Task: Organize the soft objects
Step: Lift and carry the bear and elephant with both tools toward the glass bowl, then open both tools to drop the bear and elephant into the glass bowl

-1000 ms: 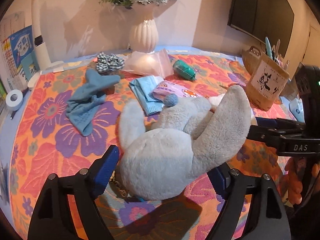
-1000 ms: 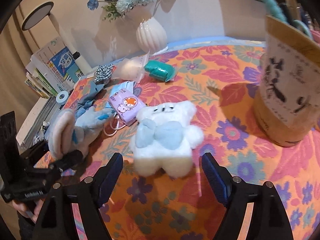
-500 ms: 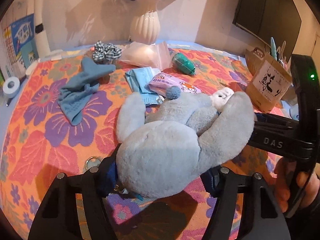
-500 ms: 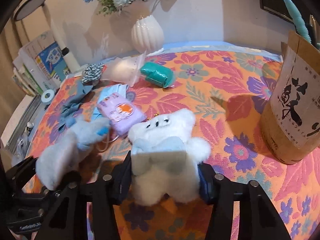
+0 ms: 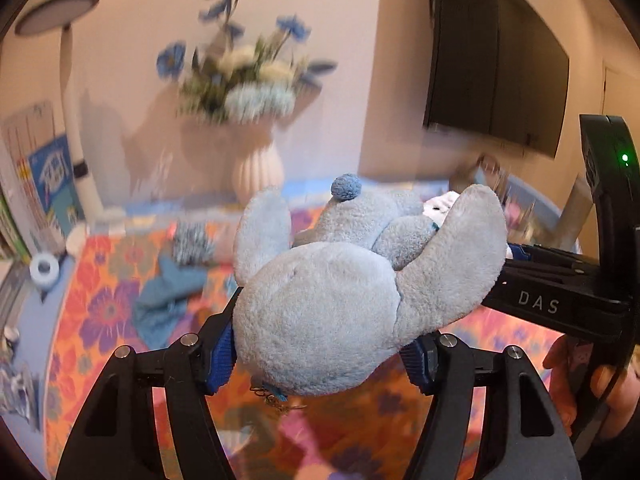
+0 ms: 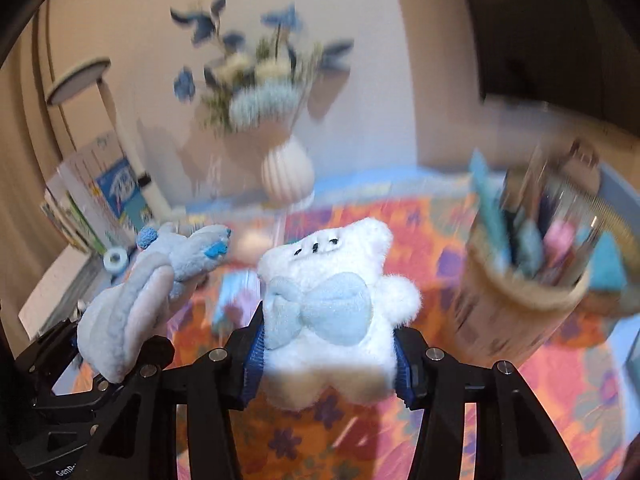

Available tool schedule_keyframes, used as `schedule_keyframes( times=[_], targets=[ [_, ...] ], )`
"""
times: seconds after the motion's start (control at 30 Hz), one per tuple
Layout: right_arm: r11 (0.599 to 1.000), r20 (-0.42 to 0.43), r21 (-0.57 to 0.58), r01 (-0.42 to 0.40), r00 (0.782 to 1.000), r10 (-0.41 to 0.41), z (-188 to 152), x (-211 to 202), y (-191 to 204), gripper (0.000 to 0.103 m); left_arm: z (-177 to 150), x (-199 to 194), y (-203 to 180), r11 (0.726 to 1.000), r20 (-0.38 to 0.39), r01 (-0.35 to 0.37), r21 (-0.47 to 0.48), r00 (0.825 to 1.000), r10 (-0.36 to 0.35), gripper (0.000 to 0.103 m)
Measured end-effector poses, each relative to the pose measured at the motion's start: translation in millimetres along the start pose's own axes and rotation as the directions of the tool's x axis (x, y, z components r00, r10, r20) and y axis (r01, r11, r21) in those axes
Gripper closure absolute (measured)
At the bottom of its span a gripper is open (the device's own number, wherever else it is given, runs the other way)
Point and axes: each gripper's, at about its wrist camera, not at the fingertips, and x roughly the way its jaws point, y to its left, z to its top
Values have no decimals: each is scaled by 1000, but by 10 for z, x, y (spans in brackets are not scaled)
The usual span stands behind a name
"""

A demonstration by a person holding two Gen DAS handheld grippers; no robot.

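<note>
A grey-blue plush rabbit (image 5: 340, 304) hangs above the flowered tablecloth (image 5: 96, 320) with my left gripper (image 5: 324, 354) shut on its rump. The same rabbit (image 6: 132, 304) shows at the left of the right wrist view, held by the left tool. My right gripper (image 6: 326, 362) is shut on the lower body of a white plush toy with a pale blue bow (image 6: 328, 300), also lifted off the cloth. In the left wrist view, the right tool (image 5: 560, 296) crosses the right side, a hand (image 5: 608, 384) gripping it. A blue cloth (image 5: 168, 296) and a striped scrunchie (image 5: 192, 242) lie on the table.
A white vase of blue flowers (image 5: 256, 168) stands at the back by the wall. A brown paper bag full of pens and tools (image 6: 528, 280) sits at the right. Books (image 6: 96, 208) and a tape roll (image 5: 44, 270) line the left edge. A dark screen (image 5: 496, 60) hangs on the wall.
Both grippers closed on their toys and rose, lifting the rabbit and the white plush off the cloth. Both views tilted up, so the table sank lower in frame.
</note>
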Motion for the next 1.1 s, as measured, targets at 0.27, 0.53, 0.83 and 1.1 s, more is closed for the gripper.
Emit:
schedule_keyframes(
  times=[0.27, 0.53, 0.83, 1.1],
  targets=[
    [996, 149, 84, 33, 988, -45, 468, -578, -543, 52, 636, -153, -462, 1000, 132, 15, 20, 991, -17, 38],
    [968, 219, 231, 99, 964, -151, 595, -1011, -1360, 52, 1285, 61, -1090, 993, 149, 72, 93, 985, -85, 38],
    [906, 256, 374, 198, 917, -306, 770, -1312, -2171, 52, 1782, 699, -1887, 961, 21, 235, 147, 971, -240, 38],
    [853, 167, 439, 282, 907, -386, 812, -1128, -2656, 51, 1758, 1454, -2336, 949, -133, 286, 134, 954, -269, 37]
  ],
)
